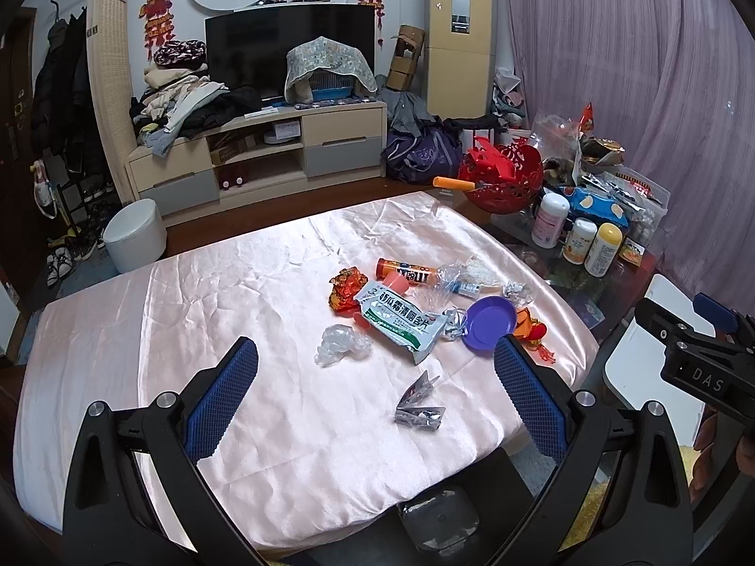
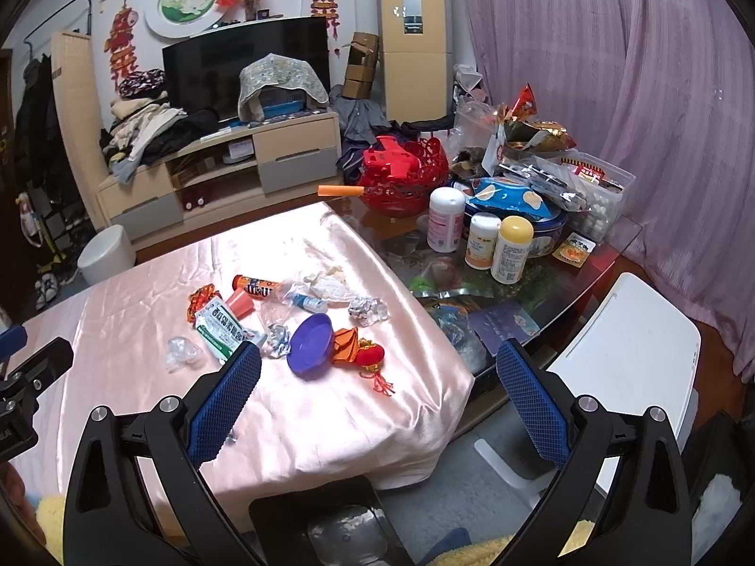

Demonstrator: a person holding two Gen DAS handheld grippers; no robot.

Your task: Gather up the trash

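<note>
Television (image 1: 288, 47), red basket (image 1: 507, 179) and bottles (image 2: 512, 250) behind.

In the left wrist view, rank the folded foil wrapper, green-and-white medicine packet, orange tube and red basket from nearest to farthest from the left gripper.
1. Folded foil wrapper, between the left gripper's fingers.
2. Green-and-white medicine packet, mid-cloth.
3. Orange tube, just behind the packet.
4. Red basket, far right, off the pink cloth.

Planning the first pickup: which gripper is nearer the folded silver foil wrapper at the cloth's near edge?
Left. The left gripper is open with the foil wrapper just ahead between its fingers; the right gripper is open farther right, toward the purple dish.
</note>
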